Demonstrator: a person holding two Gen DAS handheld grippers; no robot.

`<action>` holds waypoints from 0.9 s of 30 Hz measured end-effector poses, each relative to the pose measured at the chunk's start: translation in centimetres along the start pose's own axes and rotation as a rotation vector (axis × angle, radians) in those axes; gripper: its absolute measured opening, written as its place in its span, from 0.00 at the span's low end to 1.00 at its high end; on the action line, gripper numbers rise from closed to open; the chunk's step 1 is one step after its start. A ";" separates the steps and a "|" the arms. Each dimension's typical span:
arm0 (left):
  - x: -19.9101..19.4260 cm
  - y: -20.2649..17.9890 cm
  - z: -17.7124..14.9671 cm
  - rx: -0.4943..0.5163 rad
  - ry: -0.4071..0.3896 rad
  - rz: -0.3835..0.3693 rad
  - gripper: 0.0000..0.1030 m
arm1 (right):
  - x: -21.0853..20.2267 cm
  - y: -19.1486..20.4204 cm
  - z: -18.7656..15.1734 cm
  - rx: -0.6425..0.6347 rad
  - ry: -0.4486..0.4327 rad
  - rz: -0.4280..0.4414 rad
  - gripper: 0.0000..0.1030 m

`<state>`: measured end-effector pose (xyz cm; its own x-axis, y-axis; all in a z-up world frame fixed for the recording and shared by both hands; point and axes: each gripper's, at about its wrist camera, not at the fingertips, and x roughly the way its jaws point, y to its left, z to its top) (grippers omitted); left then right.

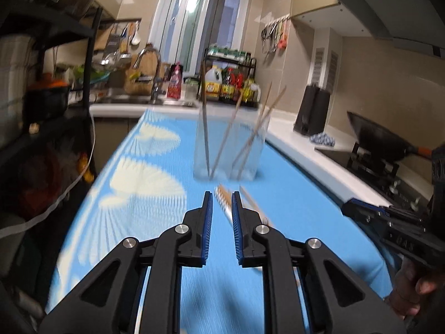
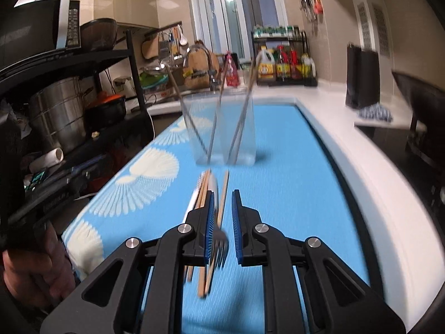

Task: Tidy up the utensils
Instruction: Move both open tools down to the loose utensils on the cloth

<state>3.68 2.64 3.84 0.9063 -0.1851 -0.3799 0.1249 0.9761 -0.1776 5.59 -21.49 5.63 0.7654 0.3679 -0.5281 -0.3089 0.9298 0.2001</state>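
A clear holder (image 1: 229, 144) stands upright on the blue patterned mat (image 1: 155, 194) that covers the counter (image 1: 306, 150). Four utensils (image 1: 205, 117) lean inside the holder, their handles projecting above its rim; motion blur prevents telling their types. A loose bundle (image 2: 207, 194) lies flat on the mat just in front of the holder: one fork (image 2: 219, 247), at least three chopsticks (image 2: 224, 192) and one white-handled item.

The left tongs (image 1: 222, 194) are nearly pressed together and pinch nothing; they hover in front of the holder, above the bundle. The right tongs (image 2: 224, 193) are likewise nearly pressed together with nothing pinched, over the fork and one chopstick. One hand (image 2: 36, 267) grips each tool.
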 end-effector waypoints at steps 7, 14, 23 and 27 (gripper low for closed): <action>0.4 -1.0 -5.7 -0.001 0.075 0.022 0.14 | 2.8 0.4 -2.2 -0.025 0.061 0.007 0.16; -0.1 -1.3 -7.2 0.041 0.053 0.003 0.14 | 5.8 1.9 -2.6 -0.106 0.098 0.001 0.20; 0.0 -1.0 -7.6 0.035 0.055 0.001 0.14 | 6.4 1.6 -2.9 -0.119 0.106 -0.037 0.04; 0.0 -1.9 -7.2 0.040 0.068 -0.036 0.14 | 5.7 0.9 -2.7 -0.084 0.094 -0.033 0.03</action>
<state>0.55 0.01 -2.40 0.8716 -0.2258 -0.4350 0.1740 0.9723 -0.1561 8.16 -18.59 0.57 0.7209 0.3306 -0.6091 -0.3331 0.9360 0.1138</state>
